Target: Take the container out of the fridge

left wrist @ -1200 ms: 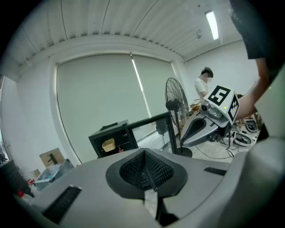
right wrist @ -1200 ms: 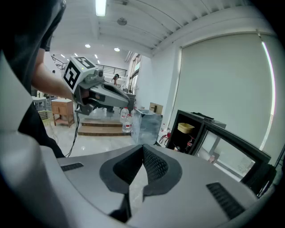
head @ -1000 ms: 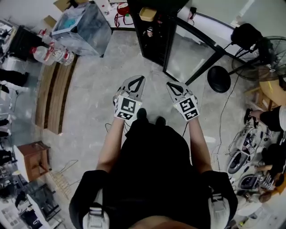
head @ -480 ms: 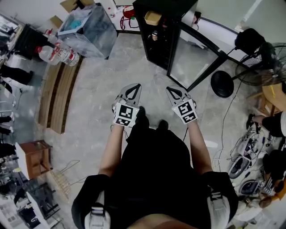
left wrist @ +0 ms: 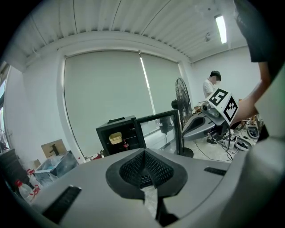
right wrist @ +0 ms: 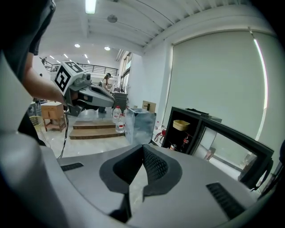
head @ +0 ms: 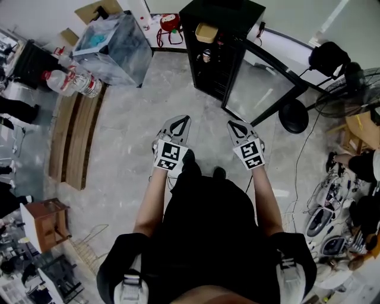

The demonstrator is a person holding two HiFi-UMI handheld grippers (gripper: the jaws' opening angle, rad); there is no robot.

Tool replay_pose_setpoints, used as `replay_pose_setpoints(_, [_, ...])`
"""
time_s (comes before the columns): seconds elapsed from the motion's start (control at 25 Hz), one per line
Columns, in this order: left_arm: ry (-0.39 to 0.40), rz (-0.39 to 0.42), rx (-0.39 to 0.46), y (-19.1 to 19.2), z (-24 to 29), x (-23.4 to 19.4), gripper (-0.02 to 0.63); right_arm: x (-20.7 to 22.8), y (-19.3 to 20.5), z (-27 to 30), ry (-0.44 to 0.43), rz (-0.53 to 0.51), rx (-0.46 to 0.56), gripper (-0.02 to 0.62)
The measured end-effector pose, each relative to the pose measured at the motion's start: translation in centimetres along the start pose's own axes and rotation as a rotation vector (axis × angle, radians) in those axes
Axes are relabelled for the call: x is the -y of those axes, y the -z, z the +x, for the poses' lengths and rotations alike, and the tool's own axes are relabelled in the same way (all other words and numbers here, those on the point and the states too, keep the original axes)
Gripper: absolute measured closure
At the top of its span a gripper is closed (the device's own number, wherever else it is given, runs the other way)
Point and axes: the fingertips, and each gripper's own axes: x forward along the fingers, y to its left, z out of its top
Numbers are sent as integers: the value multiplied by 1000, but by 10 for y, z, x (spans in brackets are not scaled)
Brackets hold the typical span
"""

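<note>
Barely begun: fridge [head: 224, 16] door [head: 262, 90] open, container [head: 206, 32] untouched inside.
Left gripper [head: 183, 122] and right gripper [head: 233, 126] hover well short, fingers closed on nothing.

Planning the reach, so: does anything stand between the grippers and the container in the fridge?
Nothing visible. The fridge door stands open, the container sits on an upper shelf, and only bare floor separates it from the left gripper and right gripper.

Left tool [head: 186, 119], right tool [head: 231, 124] — jaws together, side by side
</note>
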Motion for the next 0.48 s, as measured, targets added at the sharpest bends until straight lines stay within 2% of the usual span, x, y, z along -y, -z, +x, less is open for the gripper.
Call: replay_pose_setpoints(0.48, [26, -5, 2, 20, 20, -82, 588, -10, -24, 68, 2, -1, -46, 597])
